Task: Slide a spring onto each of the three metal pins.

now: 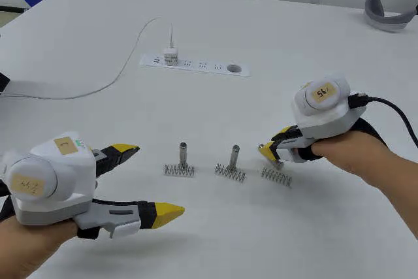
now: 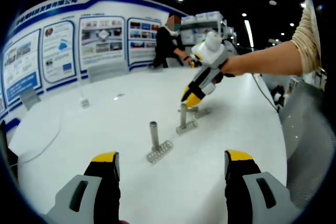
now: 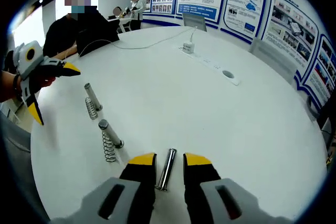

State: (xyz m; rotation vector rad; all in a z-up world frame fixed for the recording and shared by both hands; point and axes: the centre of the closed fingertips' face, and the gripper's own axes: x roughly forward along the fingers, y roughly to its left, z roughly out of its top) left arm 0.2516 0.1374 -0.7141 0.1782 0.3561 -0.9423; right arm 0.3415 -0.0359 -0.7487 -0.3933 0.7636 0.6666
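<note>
- The left claw (image 1: pixel 147 181) hovered over the near left corner of the counter (image 1: pixel 274 24). Its yellow-tipped jaws were spread wide and held nothing. It seemed parked there, pointing along the row and ready to assist.
- The right claw (image 3: pixel 169 158) was low at the right end of the row, with its jaws drawn nearly together on either side of the third pin (image 3: pixel 165 174). Whether the pads actually pressed the pin could not be told.
- That close hold was probably meant to steady or lift the pin so a coil could be threaded over its end.
- The first pin (image 1: pixel 183 153) and second pin (image 1: pixel 234 157) stood upright on the middle of the counter, apart from each other. Both were plain grey metal cylinders, smooth, with flat tops.
- The first spring (image 1: pixel 179 170) and second spring (image 1: pixel 230 173) each lay on its side at the foot of its pin, on the side toward the near edge. The third spring (image 1: pixel 276 176) lay just beside the right claw's tips.
- No spring was on a pin yet, and setting one by each pin looked like deliberate staging.
- The springs were fine, open wire coils that would likely roll or snag easily.
- The counter was smooth, white and matt, so it probably gave the standing pins little grip.
- A white power strip (image 1: pixel 196 65) lay toward the far edge, well apart from the work. A thin cable (image 1: pixel 117 78) trailed from it toward the left edge.
</note>
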